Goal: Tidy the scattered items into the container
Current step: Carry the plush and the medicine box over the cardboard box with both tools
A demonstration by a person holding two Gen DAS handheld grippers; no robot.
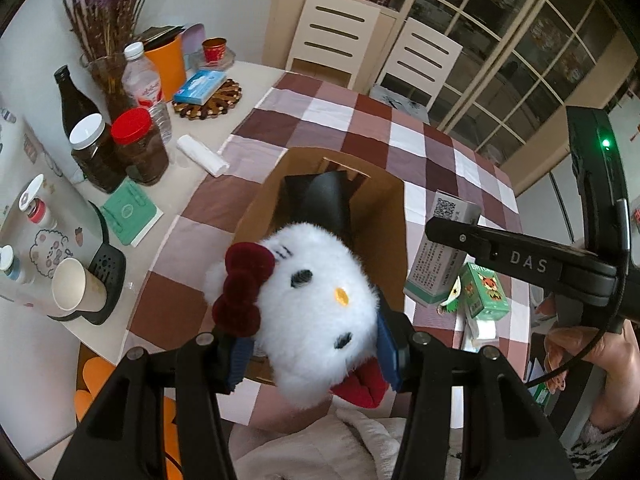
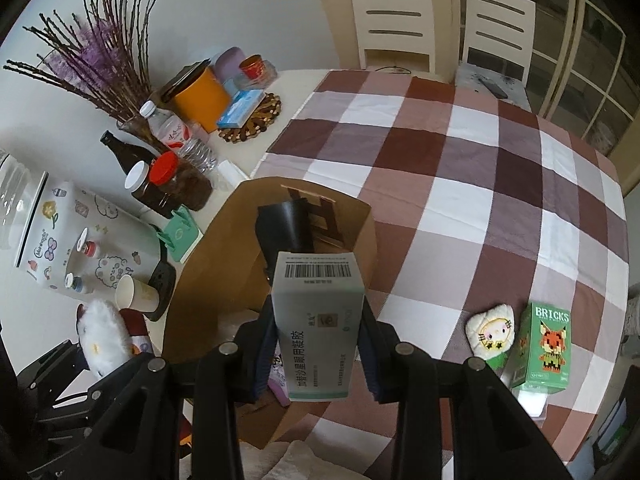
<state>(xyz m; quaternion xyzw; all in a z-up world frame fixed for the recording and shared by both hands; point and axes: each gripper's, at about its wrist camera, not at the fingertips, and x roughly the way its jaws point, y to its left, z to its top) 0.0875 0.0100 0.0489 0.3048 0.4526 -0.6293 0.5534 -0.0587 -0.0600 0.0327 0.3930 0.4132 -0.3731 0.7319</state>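
Observation:
My left gripper [image 1: 316,350] is shut on a white cat plush [image 1: 316,300] with a dark red bow, held above the near edge of the brown cardboard box [image 1: 384,240]. A black object [image 1: 324,200] lies inside the box. My right gripper [image 2: 318,344] is shut on a white and teal medicine carton [image 2: 318,320], held over the box [image 2: 200,280]. The carton and right gripper also show in the left wrist view [image 1: 436,264]. The plush and left gripper show in the right wrist view [image 2: 102,332].
A green BRICKS box [image 2: 544,344] and a small white doll plush [image 2: 494,334] lie on the checked tablecloth [image 2: 460,168] at the right. Jars [image 1: 140,148], bottles [image 1: 142,76], a paper cup [image 1: 74,286], an orange bucket [image 2: 200,98] and a vase crowd the left. Two chairs [image 1: 336,36] stand behind.

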